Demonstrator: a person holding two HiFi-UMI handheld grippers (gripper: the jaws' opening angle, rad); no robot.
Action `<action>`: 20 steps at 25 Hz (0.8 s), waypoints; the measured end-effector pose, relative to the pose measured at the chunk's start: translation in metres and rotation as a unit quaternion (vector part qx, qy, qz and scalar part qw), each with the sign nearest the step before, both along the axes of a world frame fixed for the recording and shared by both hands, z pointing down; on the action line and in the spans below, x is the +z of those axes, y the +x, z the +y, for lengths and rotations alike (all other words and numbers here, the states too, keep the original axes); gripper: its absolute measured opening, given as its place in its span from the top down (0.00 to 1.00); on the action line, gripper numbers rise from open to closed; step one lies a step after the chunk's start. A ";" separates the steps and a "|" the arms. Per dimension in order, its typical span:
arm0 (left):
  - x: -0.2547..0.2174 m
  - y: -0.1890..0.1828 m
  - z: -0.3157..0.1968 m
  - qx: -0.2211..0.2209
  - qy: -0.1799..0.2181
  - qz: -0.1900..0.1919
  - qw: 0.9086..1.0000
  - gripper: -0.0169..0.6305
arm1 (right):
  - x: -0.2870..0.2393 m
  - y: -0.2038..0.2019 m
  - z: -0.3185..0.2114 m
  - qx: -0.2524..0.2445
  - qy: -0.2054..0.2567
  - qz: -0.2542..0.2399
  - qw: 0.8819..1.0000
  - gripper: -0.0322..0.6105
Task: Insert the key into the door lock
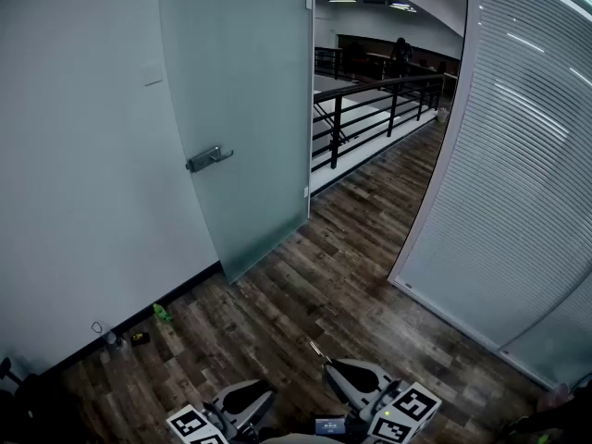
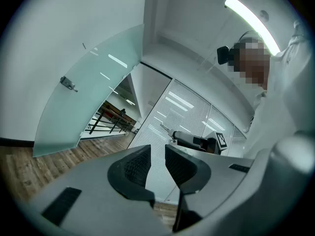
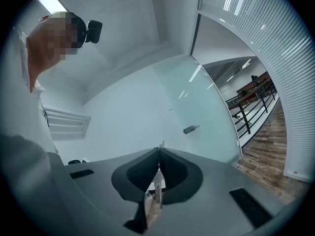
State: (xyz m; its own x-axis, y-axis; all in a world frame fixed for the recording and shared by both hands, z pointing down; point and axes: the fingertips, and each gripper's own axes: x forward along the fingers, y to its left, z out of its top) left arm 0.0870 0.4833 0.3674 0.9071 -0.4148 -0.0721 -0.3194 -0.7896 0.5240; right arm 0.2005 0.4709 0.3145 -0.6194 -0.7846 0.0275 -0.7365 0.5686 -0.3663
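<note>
The right gripper (image 3: 158, 150) is clamping the key (image 3: 160, 145) between its closed jaws, and only the thin metal tip is projecting past the pads, while the rest of the key is showing in the slit behind them. In the head view this gripper (image 1: 327, 368) is sitting at the lower edge of the frame, with the key (image 1: 316, 349) pointing up the picture over the dark wooden floor (image 1: 333, 285). The left gripper (image 2: 157, 150) is holding its jaws apart with nothing between them, and it is positioned just beside the right one (image 1: 268, 394). The frosted glass door (image 1: 240, 109) is standing open against the white wall (image 1: 83, 202), well apart from both grippers, and its lock handle (image 1: 209, 159) is facing the room. A black railing (image 1: 379, 109) is running beyond the doorway, and a slatted partition (image 1: 518, 155) is curving along the right
</note>
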 end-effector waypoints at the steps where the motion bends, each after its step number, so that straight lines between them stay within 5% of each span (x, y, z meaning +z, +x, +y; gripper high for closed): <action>1: 0.000 -0.002 -0.001 0.001 0.001 0.000 1.000 0.82 | 0.000 -0.001 0.000 0.001 0.000 0.000 1.000 0.92; 20: -0.004 -0.021 -0.018 -0.013 0.004 -0.003 1.000 0.83 | 0.000 -0.021 -0.015 -0.009 -0.002 0.016 1.000 0.92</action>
State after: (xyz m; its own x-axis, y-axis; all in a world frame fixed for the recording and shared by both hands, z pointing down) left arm 0.0662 0.4657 0.3630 0.8963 -0.4381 -0.0692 -0.3437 -0.7846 0.5161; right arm 0.1799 0.4559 0.3141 -0.6329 -0.7726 0.0500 -0.7370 0.5813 -0.3449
